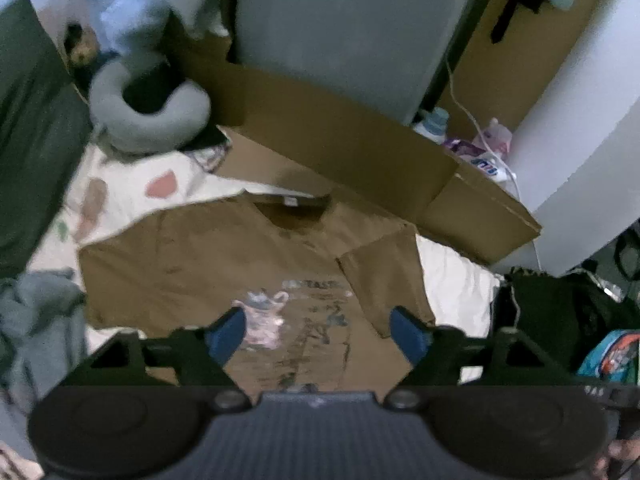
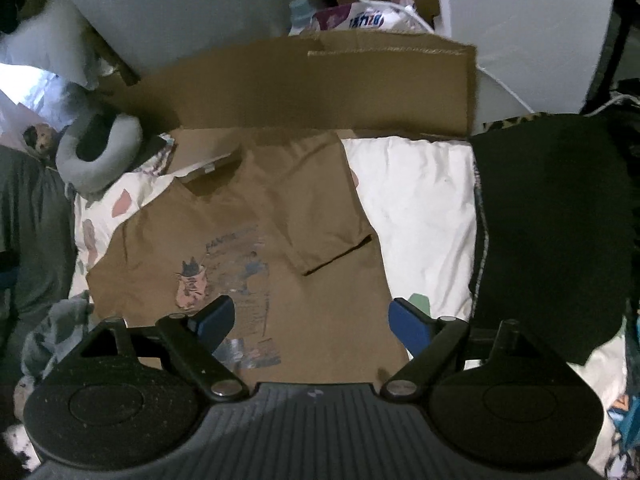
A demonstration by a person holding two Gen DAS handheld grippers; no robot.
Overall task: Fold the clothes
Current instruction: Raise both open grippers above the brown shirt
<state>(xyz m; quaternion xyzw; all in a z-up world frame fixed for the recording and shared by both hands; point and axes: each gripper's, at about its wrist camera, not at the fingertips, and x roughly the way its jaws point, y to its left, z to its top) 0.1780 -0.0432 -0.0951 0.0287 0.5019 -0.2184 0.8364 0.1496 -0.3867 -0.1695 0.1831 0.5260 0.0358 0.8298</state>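
Note:
A brown T-shirt (image 1: 208, 264) with a printed picture lies flat, front up, on a white patterned bedsheet (image 1: 120, 188); its right sleeve (image 1: 384, 280) is folded in over the body. The same brown T-shirt (image 2: 248, 216) fills the middle of the right wrist view, sleeve (image 2: 324, 224) folded inward. My left gripper (image 1: 318, 330) hovers well above the shirt's print, jaws wide, nothing between the blue pads (image 1: 226, 332). My right gripper (image 2: 310, 322) hangs above the shirt's lower half, also open and empty, blue pads (image 2: 408, 326) apart.
A flattened cardboard box (image 1: 340, 140) stands along the far edge of the bed. A grey neck pillow (image 1: 140, 120) lies at the far left. A black garment (image 2: 552, 232) covers the sheet to the right. Grey-blue crumpled clothes (image 1: 36, 320) lie at the left. Bottles and packets (image 2: 352, 16) sit behind the cardboard.

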